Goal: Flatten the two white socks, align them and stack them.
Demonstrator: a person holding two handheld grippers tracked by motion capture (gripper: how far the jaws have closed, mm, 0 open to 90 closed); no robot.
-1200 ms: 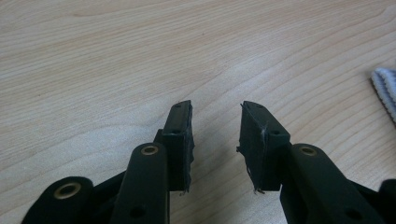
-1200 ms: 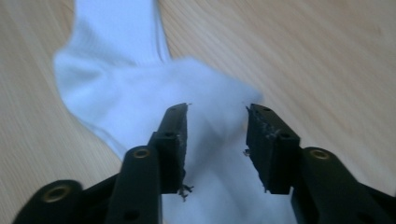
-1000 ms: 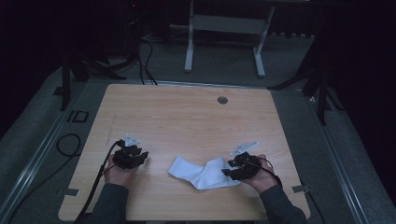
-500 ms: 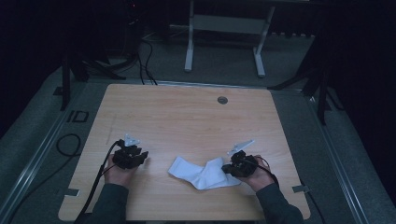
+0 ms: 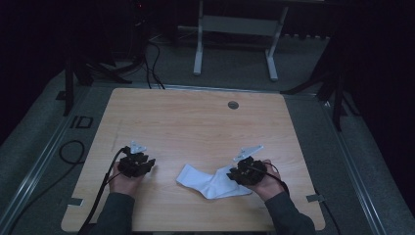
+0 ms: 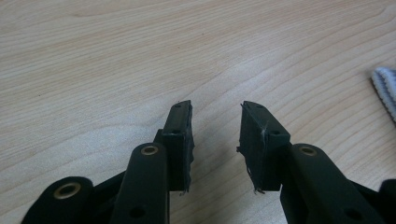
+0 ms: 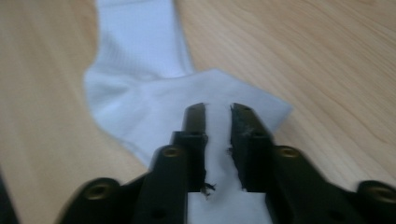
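The wooden table (image 5: 195,122) is the biggest thing in front of me, pale grain running across it, with a small round grey grommet (image 5: 233,105) set in its far side. On my near side of that grommet lies the white sock (image 5: 210,182), flat on the wood and bent at the heel, its ribbed cuff end pointing toward my left and its other end running under my right tongs. In the left gripper view the striped edge of the sock (image 6: 386,88) just pokes in at the right border.

My right gripper (image 7: 217,116) sits over the sock's end nearest my right hand (image 5: 266,183) — its jaws have just been opening a little after a squeeze. A narrow slot stands between them now, white cloth showing through the gap beneath; the pads do not press the fabric, so I am not pinching it.

My left gripper (image 6: 215,119) is off to the sock's other side, apart from it, resting low over bare wood in my left hand (image 5: 125,183). Its jaws are spread with nothing between them — only table grain.
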